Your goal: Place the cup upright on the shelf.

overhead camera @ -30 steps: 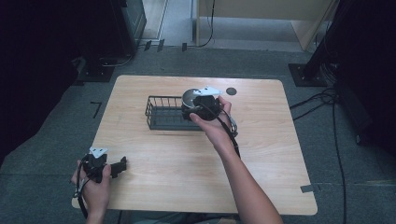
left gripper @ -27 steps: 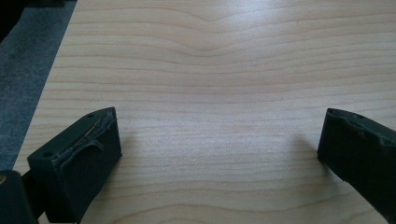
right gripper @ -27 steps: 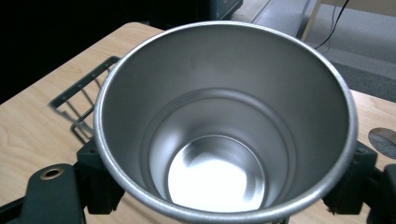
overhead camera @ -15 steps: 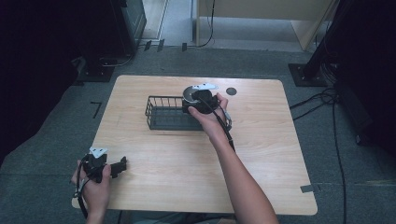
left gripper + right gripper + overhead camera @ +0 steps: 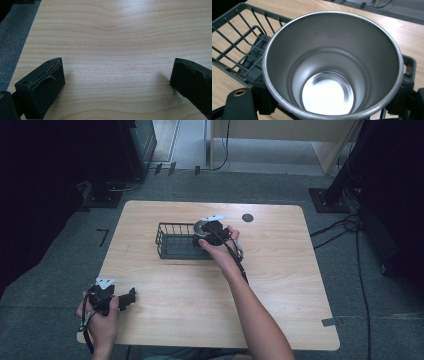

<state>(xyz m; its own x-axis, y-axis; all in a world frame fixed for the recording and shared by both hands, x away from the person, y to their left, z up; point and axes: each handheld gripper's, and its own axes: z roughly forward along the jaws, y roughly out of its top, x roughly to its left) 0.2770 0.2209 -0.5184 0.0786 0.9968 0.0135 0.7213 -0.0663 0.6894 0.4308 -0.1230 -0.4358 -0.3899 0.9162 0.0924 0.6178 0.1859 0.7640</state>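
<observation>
Steel cup (image 5: 332, 72): bare brushed metal, tapered walls, rolled rim, stepped ring partway down the inside, shiny flat bottom catching a bright glare, nothing in it. It sits upright, mouth up, held by the right gripper (image 5: 207, 234) at the right end of the black wire basket (image 5: 172, 242), which stands on the wooden table (image 5: 280, 270) a bit back of centre. In the right gripper view the two black jaws press the cup's outer wall from either side, low in the frame, so the grip is clamped on the cup; basket wires (image 5: 239, 42) show behind and left of it, basket corner at right. Whether the cup rests on the basket floor or hangs above it, can't tell. Right hand (image 5: 222, 252) wraps the gripper body, forearm reaching diagonally forward from the bottom edge, cable trailing along the wrist. Left gripper (image 5: 131, 297) sits near the table's front-left corner, held low in the left hand (image 5: 100, 317), pointing right across the tabletop. Left gripper view: its jaws spread wide, bare wood grain between them, table edge and grey floor (image 5: 12, 32) at left. Small dark disc (image 5: 247, 217) on the table behind the basket, well apart from it.
</observation>
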